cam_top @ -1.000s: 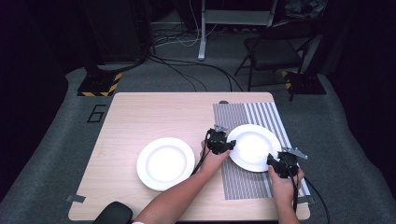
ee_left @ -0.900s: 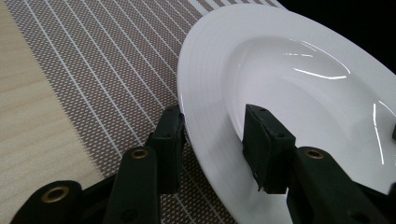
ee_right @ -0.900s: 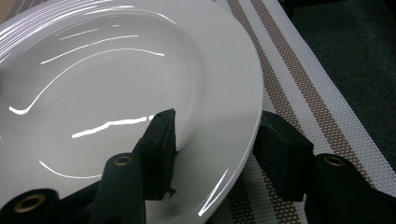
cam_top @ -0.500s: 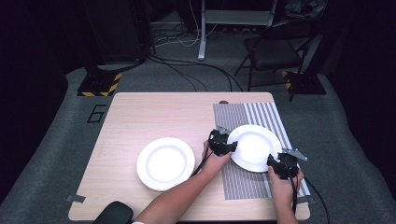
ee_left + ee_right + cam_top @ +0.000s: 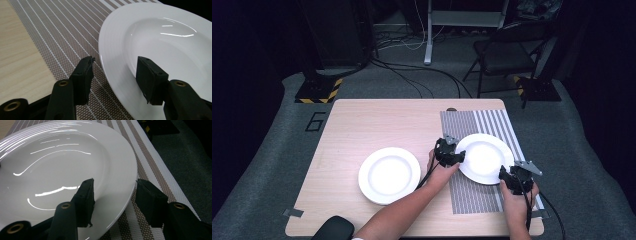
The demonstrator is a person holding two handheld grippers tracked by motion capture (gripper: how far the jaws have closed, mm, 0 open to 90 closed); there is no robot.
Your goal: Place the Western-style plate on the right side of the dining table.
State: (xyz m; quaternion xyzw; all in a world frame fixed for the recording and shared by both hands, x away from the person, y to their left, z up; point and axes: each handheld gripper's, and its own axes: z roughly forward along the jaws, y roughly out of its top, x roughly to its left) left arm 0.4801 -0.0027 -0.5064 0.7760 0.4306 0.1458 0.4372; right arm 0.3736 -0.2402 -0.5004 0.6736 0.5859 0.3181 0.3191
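Plate [image 5: 484,157] sits on the striped mat [image 5: 472,192] at the desk's [image 5: 362,125] 3 o'clock. Left tongs [image 5: 453,156] have just been opening, jaws straddling its rim without pressing; right tongs [image 5: 508,176] likewise gape round the opposite edge, so nothing's gripped.

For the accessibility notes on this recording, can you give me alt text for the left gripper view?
A white plate lies on a brown striped placemat, its near rim between the two black jaws of the left tongs, which have just been opening and stand apart from it. Pale wooden table shows at the left.
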